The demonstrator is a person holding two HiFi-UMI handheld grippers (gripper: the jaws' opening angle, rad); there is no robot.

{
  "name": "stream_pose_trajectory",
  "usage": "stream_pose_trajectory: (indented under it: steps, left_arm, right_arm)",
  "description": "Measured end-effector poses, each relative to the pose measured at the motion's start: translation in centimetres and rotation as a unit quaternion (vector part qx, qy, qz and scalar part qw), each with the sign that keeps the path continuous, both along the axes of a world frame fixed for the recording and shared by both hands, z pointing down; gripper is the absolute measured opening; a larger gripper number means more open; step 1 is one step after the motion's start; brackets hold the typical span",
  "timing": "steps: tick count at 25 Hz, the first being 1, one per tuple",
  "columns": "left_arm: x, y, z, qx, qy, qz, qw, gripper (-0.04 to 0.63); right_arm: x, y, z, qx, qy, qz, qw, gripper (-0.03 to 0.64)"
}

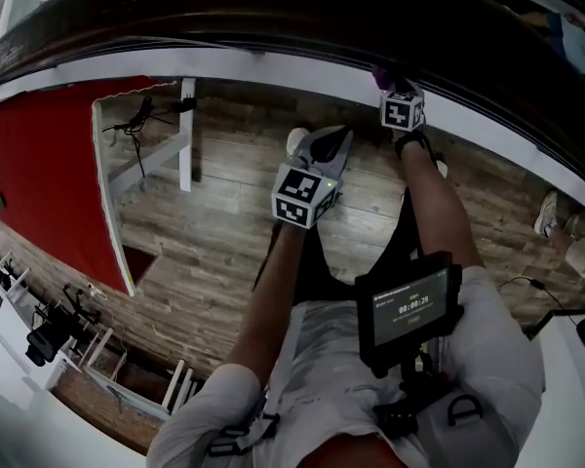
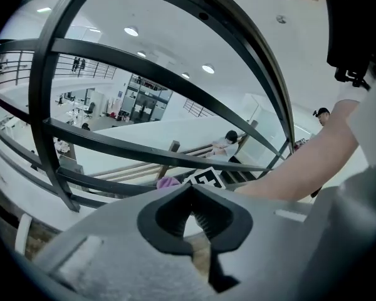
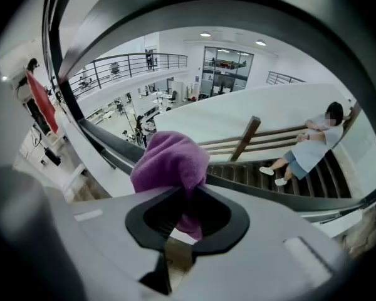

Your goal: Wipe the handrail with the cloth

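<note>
The only writing that can be read is on the small screen [image 1: 412, 306] strapped to the person's chest at the lower right of the head view. Its white digits look like 00:00:20, and the lines of text above and below them are too small to read. The marker cube [image 1: 402, 111] on each gripper carries only black-and-white square patterns, no letters. The right gripper [image 3: 189, 190] has its jaws closed on a purple cloth [image 3: 170, 162], which bunches up above the jaw tips, with a fold hanging down inside the dark opening behind them. In the head view that gripper is up against the dark handrail [image 1: 224, 22], which curves across the top of the frame. There the cloth shows only as a sliver of purple just above the cube, at the rail's lower edge, and whether it touches the rail cannot be made out. The left gripper [image 2: 189, 189] has its jaws pressed together with nothing between them, and it sits lower in the head view, over the wooden floor [image 1: 224, 222]. Past its tips, the cloth and the other gripper's cube peek out small behind the dark rail bars [image 2: 144, 149]. A seated person [image 3: 310, 144] on the stairs [image 3: 313, 177] at the right of the right gripper view has the face blurred.
</note>
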State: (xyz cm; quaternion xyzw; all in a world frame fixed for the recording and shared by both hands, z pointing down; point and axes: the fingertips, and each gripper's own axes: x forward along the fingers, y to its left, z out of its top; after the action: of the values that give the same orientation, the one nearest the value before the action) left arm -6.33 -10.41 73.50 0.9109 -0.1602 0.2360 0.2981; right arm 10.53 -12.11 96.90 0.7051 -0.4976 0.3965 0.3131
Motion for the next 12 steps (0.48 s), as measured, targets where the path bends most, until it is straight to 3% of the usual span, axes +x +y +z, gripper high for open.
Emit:
stream_pose_trajectory:
  steps: [6,12]
  left_arm:
    - [3.0,1.7,1.0,-0.004,-0.008,0.03,0.9995,0.002]
    - [8.6,4.5,1.3,0.003,0.003,0.047,0.9989,0.002]
  right_arm:
    - [5.8,4.5,0.0,-0.013,-0.003,0.044,0.999,0.049]
    - [11.7,9.6,-0.1,-0.007,0.004,0.069,0.998,0.049]
